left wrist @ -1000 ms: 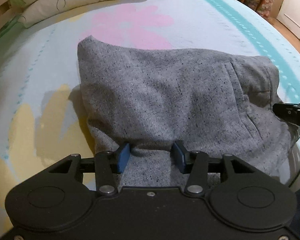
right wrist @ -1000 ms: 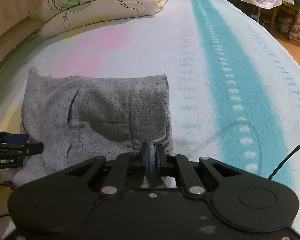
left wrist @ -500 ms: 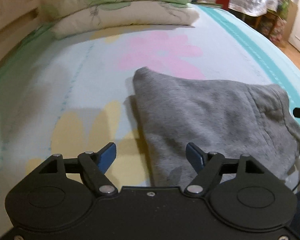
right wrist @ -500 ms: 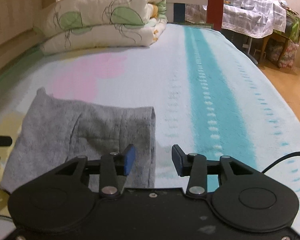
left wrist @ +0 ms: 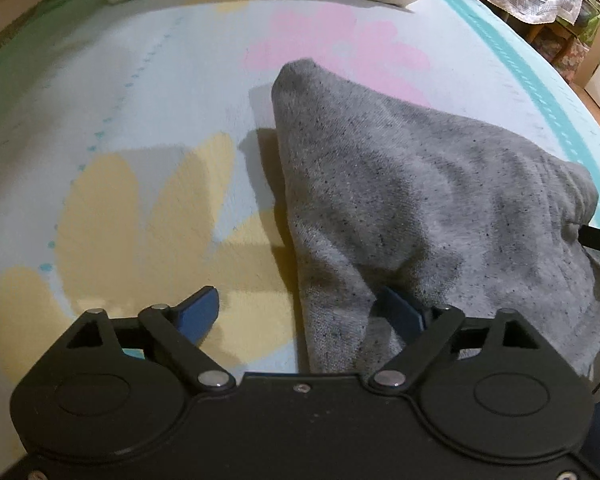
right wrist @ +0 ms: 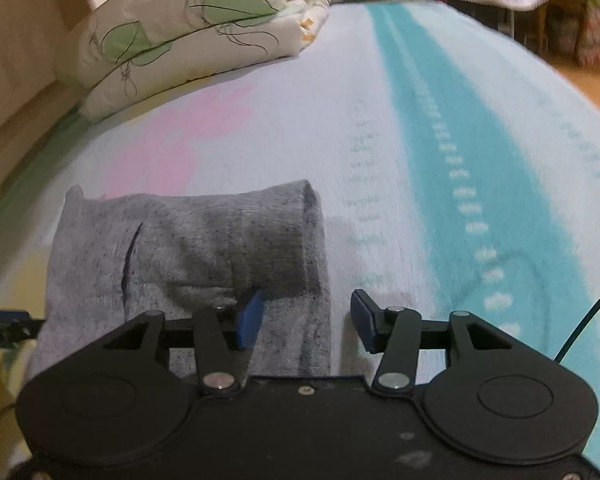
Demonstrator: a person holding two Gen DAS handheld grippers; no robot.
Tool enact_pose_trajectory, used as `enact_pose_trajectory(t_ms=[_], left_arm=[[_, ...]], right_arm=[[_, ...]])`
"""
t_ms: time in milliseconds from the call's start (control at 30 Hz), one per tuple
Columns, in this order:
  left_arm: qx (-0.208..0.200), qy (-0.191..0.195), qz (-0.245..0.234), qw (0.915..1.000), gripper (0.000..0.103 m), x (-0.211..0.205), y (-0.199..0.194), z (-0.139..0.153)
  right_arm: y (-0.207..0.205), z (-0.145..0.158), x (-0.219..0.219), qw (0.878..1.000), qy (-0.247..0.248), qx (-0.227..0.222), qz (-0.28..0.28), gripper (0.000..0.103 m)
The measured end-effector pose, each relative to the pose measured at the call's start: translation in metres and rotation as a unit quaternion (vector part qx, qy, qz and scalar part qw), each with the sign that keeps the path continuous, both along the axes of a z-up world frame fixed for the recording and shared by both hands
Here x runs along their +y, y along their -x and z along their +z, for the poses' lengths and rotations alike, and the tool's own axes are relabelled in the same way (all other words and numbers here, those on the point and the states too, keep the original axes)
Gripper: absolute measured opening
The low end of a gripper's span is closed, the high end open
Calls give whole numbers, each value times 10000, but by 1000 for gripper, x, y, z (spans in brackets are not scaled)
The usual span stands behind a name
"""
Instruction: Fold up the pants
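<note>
The grey pants (left wrist: 420, 208) lie folded in a compact bundle on the bedsheet (left wrist: 140, 120), partly over its pink flower print.

The left gripper (left wrist: 300, 312) stands at the bundle's near left corner. Its jaws have just been opening and are spread wide. The cloth edge lies between them, draped against the right pad, with the left pad clear over the yellow print. Nothing is clamped.

The right gripper (right wrist: 308, 316) stands at the bundle's near right edge. Its jaws have just been opening and have let go. The left pad rests on the fabric and the right pad is over bare sheet.

Only the right wrist view shows the pocket slit (right wrist: 130, 256), the folded duvet (right wrist: 188, 40) beyond the pants, and a black cable (right wrist: 588, 320) to their right.
</note>
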State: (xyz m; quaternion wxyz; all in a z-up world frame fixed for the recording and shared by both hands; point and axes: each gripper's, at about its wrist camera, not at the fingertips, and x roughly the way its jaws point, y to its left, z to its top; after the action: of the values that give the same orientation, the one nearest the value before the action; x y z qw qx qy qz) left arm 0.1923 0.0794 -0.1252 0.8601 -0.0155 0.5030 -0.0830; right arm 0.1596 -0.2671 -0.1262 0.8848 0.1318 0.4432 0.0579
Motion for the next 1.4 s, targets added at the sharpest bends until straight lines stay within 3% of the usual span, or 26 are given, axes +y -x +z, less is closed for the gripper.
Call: enact_pose_trajectory(t_ms=[133, 267, 300, 400, 467, 500, 600, 900, 1033, 1400], left_arm=[[-31, 92, 29, 9999, 101, 5, -3, -7], [-94, 227, 0, 9997, 102, 10, -1, -8], [-113, 229, -14, 9997, 102, 10, 0, -8], [-102, 356, -1, 9993, 98, 11, -2, -7], [-211, 723, -180, 9970, 56, 14, 0, -2], [-125, 994, -347, 9944, 20, 15, 0, 1], [-143, 824, -257, 9962, 12, 8, -1, 11], [-802, 561, -263, 9949, 10, 4, 17, 43], [-1151, 259, -191, 9928, 10, 6, 14, 59], [-1258, -185, 708, 9894, 10, 86, -11, 61]], right_arm=[[-7, -6, -14, 9985, -506, 193, -120, 56], [-13, -8, -24, 9942, -927, 450, -314, 57], [-14, -8, -23, 9934, -995, 479, -303, 54], [-15, -7, -17, 9934, -1071, 401, -80, 30], [-13, -3, -12, 9945, -1004, 305, -6, 24], [-12, 0, -9, 9955, -907, 262, 30, 21], [-8, 10, 3, 9984, -530, 113, 165, 17], [5, 37, 28, 9980, 326, -332, 431, 15], [1, 44, 34, 9970, 312, -411, 573, 14], [-65, 56, 127, 9903, 103, -741, 1172, 12]])
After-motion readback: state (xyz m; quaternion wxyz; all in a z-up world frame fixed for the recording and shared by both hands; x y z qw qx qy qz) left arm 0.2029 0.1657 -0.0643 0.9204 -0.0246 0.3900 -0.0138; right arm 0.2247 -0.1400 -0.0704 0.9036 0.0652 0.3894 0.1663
